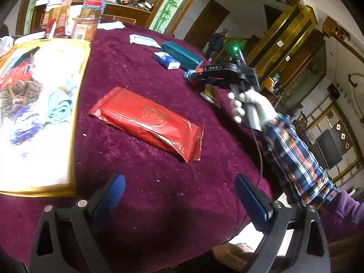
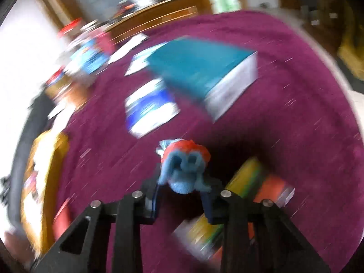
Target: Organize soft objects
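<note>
My right gripper [image 2: 182, 177] is shut on a small rolled blue cloth with a red band [image 2: 184, 170] and holds it above the purple tablecloth [image 2: 295, 159]; this view is blurred by motion. The left wrist view shows that gripper [image 1: 193, 75] in a gloved hand at the table's right side. My left gripper [image 1: 179, 193] is open and empty, low over the cloth near the front edge. A red soft pack [image 1: 147, 122] lies flat just beyond it. A gold-rimmed tray [image 1: 77, 104] at the left holds a light blue rolled cloth [image 1: 60, 107], a dark woven item and blue-white packs.
A teal box [image 1: 182, 54], a small blue-white tissue pack [image 1: 167, 60] and a white pack [image 1: 143, 39] lie at the far side. Jars and cartons [image 1: 88, 16] stand at the back left. A yellow and orange package [image 2: 250, 200] lies under my right gripper.
</note>
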{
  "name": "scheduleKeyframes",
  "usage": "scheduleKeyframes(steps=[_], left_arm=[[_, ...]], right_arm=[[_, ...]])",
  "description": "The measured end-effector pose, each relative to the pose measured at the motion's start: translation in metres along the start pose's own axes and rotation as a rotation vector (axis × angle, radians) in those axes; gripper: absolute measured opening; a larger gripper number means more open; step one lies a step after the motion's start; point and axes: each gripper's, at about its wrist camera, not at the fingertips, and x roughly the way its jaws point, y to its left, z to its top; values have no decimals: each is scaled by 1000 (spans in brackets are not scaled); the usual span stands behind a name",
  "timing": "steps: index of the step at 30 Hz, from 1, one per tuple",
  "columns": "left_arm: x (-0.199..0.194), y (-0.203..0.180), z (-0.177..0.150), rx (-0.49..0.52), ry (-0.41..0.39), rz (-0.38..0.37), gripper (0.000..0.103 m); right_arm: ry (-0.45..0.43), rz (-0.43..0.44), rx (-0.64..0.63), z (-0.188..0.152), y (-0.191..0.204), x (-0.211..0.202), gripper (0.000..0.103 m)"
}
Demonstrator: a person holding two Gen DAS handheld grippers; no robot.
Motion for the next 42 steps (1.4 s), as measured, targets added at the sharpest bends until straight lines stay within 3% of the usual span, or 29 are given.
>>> scheduleKeyframes(steps=[5, 7, 8, 11, 15, 19, 22, 26, 32, 34, 35, 42], left_arm=[[9, -12, -2, 31, 28, -18, 98], [13, -15, -1, 35, 36, -22, 98], [14, -17, -2, 38, 40, -28, 98], [15, -21, -3, 44, 43, -39, 98], [15, -24, -5, 45, 45, -56, 98], [18, -23, -6, 37, 58, -61, 98], [18, -22, -7, 31, 59, -58, 98], [17, -25, -5, 30, 56, -56, 98], [16, -38, 8, 53, 53, -50, 98], [15, -43, 17, 68, 34, -43, 98], [16, -46, 24, 72, 26, -52, 100], [59, -73, 78, 131, 40, -1, 102]], right_arm=[[135, 186, -185, -57, 50, -16, 29], [113, 239, -218, -68, 58, -35, 30], [77, 253, -210, -71, 57, -48, 35], [-76, 149, -135, -70, 35, -81, 63], [-132, 75, 8, -67, 0, -89, 63], [-138, -99, 98, -65, -26, -76, 64], [-127, -96, 195, -64, -45, -66, 64], [-145, -122, 243, -48, -42, -48, 66], [-144, -172, 209, -40, -32, -25, 66], [-150, -172, 193, -42, -35, -25, 46], [-148, -213, 173, -43, -34, -25, 37], [-175, -208, 219, -48, -52, -45, 33]])
